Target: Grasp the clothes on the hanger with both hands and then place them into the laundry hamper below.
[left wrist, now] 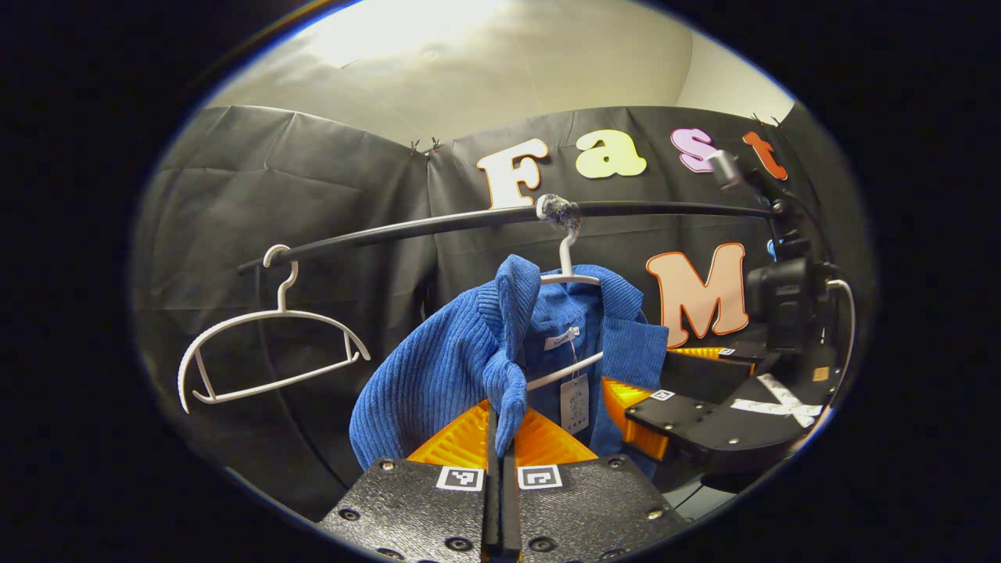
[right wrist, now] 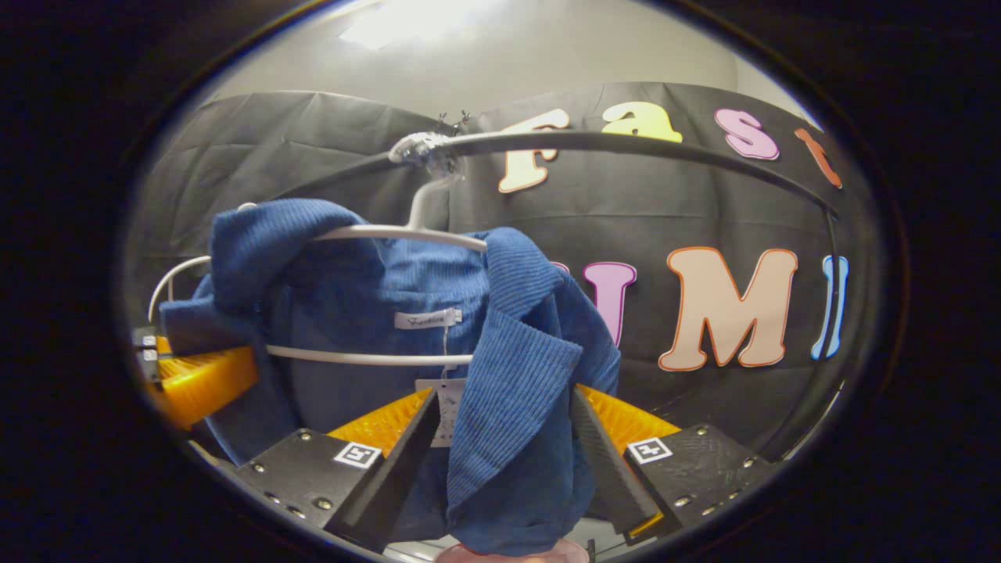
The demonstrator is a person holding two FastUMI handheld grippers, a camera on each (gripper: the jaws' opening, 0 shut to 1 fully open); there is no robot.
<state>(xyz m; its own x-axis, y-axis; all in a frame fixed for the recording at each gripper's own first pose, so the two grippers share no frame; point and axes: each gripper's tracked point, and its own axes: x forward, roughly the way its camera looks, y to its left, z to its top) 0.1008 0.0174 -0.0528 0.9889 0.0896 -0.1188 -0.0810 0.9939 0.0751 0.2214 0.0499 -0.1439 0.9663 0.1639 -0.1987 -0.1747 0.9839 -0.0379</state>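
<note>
A blue ribbed knit garment (left wrist: 453,360) hangs on a white hanger (left wrist: 565,275) from a black rail (left wrist: 438,223). My left gripper (left wrist: 500,418) is shut on a fold of the garment's front edge, low in the left gripper view. In the right gripper view the garment (right wrist: 516,352) drapes off the hanger (right wrist: 391,232), and its right lapel hangs between the spread fingers of my right gripper (right wrist: 504,399), which is open around the cloth. The right gripper (left wrist: 665,403) also appears beside the garment's right side, and the left gripper (right wrist: 199,379) at its left edge.
An empty white hanger (left wrist: 266,344) hangs on the rail to the left of the garment. A paper tag (left wrist: 575,403) dangles inside the collar. The black cloth wall stands close behind the rail, with a pale ceiling above.
</note>
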